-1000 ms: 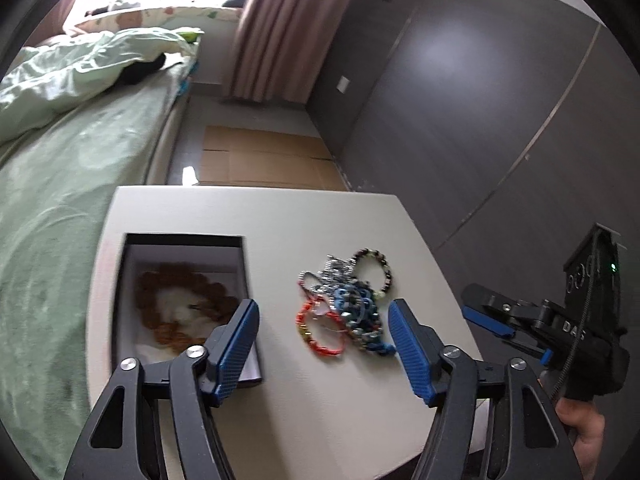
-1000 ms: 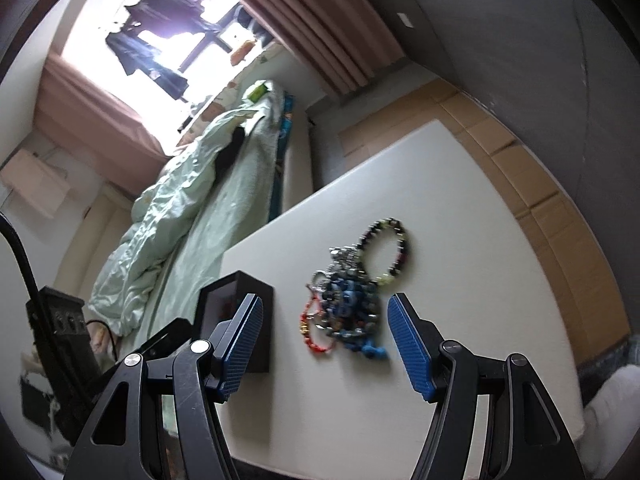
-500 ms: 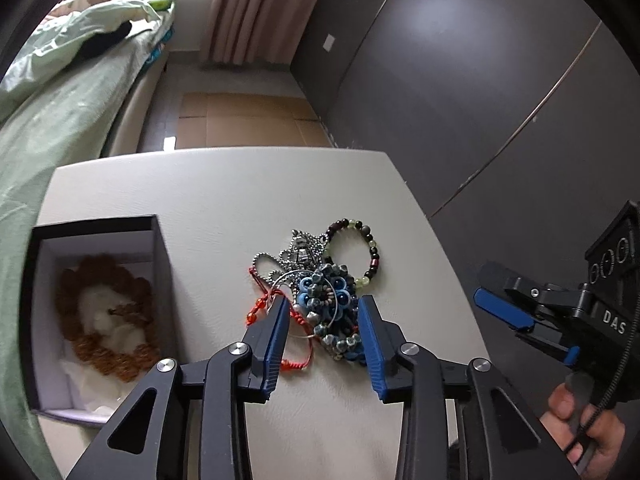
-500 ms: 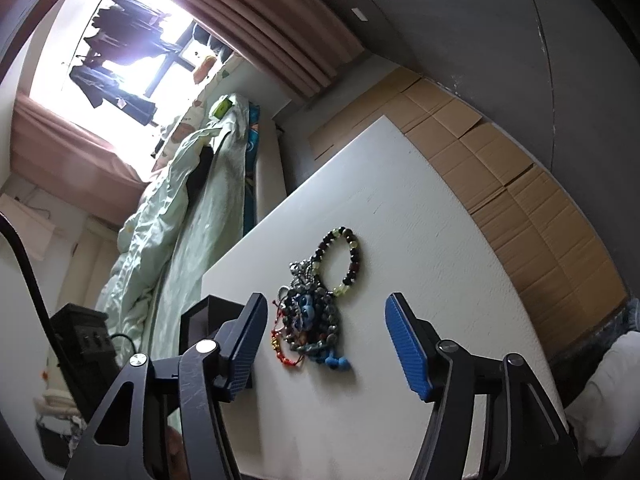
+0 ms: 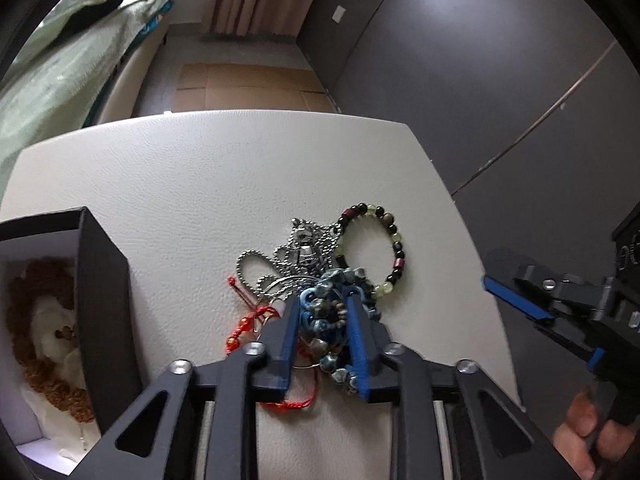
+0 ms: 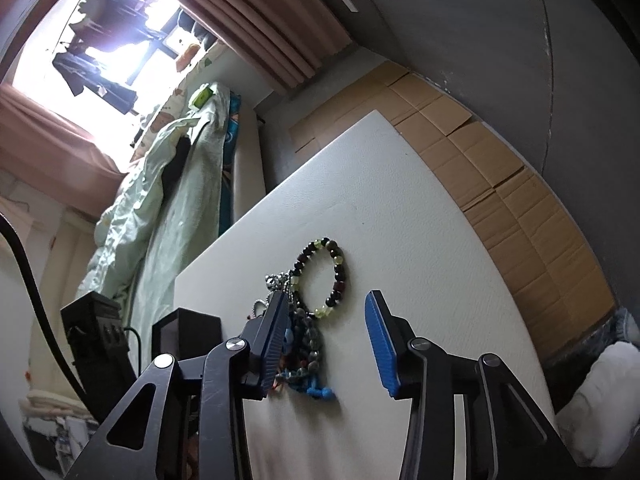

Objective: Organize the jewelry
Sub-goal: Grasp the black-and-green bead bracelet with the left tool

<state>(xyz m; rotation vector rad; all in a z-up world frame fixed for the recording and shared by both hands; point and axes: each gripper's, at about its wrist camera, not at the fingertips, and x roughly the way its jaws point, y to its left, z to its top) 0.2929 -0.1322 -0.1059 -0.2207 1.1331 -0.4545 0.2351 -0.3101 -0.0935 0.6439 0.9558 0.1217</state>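
pinching blue bead bracelet [image 5: 326, 312], left gripper [image 5: 323, 322]

Your left wrist view sits low and close over the jewelry pile [image 5: 320, 280], facing the far wall, your right wrist view looks from farther right, tilted, both sharing the white table [image 6: 400, 208].

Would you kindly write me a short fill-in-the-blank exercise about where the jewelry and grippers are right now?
1. The left gripper is closing around the ____ bracelet.
2. The brown beads lie inside the black ____.
3. The right gripper has its jaws ____.
4. The silver chain rests on the ____ table.

Missing words: blue; box; open; white
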